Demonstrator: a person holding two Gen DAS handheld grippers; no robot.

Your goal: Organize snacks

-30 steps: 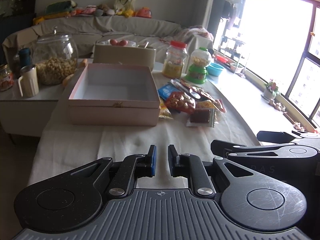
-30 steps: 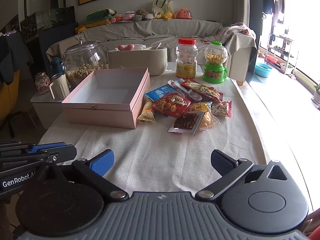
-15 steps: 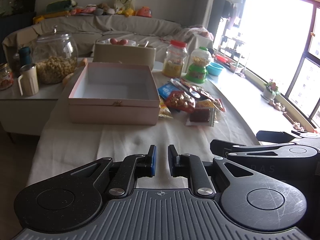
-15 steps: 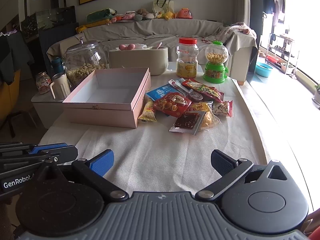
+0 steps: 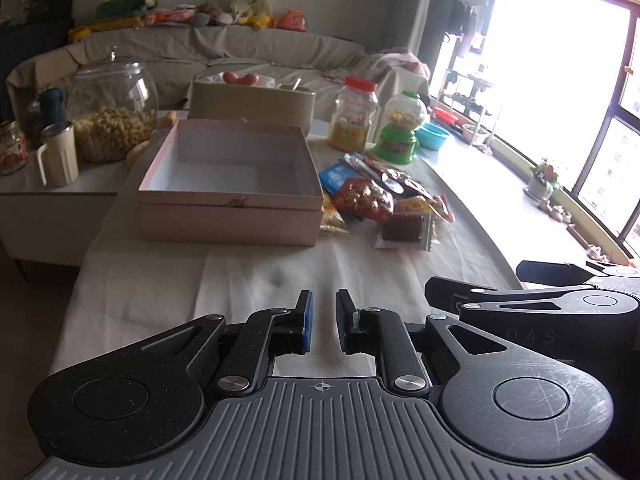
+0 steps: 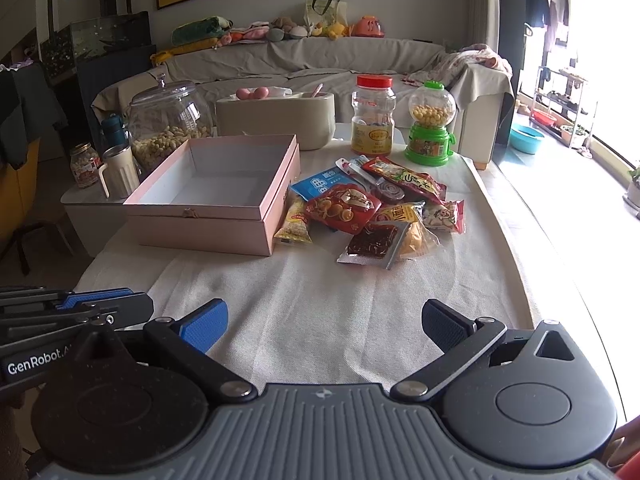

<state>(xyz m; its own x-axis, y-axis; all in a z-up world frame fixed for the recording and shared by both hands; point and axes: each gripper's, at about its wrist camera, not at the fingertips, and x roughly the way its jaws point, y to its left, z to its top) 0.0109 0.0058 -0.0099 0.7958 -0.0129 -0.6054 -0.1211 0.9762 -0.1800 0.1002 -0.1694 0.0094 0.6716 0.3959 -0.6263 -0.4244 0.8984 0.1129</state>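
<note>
An open, empty pink box [image 6: 224,200] [image 5: 230,188] stands on the cloth-covered table. Right of it lies a pile of snack packets [image 6: 372,208] [image 5: 380,204]: a red one, a blue one, a yellow one and a dark red strip pack nearest me. My left gripper [image 5: 323,322] hovers over the near cloth, its jaws nearly closed with a narrow gap and nothing between them. My right gripper [image 6: 324,326] is wide open and empty, above the near edge of the table, well short of the snacks.
Behind the box stand a beige container [image 6: 276,120], a red-lidded jar [image 6: 373,116] and a green candy dispenser [image 6: 430,128]. A glass jar of nuts [image 6: 168,124] and a cream mug [image 6: 118,172] sit on a side table at left. A sofa is behind.
Both grippers have drifted slightly; the table scene shifts a little in both views. Jaw openings are unchanged.
</note>
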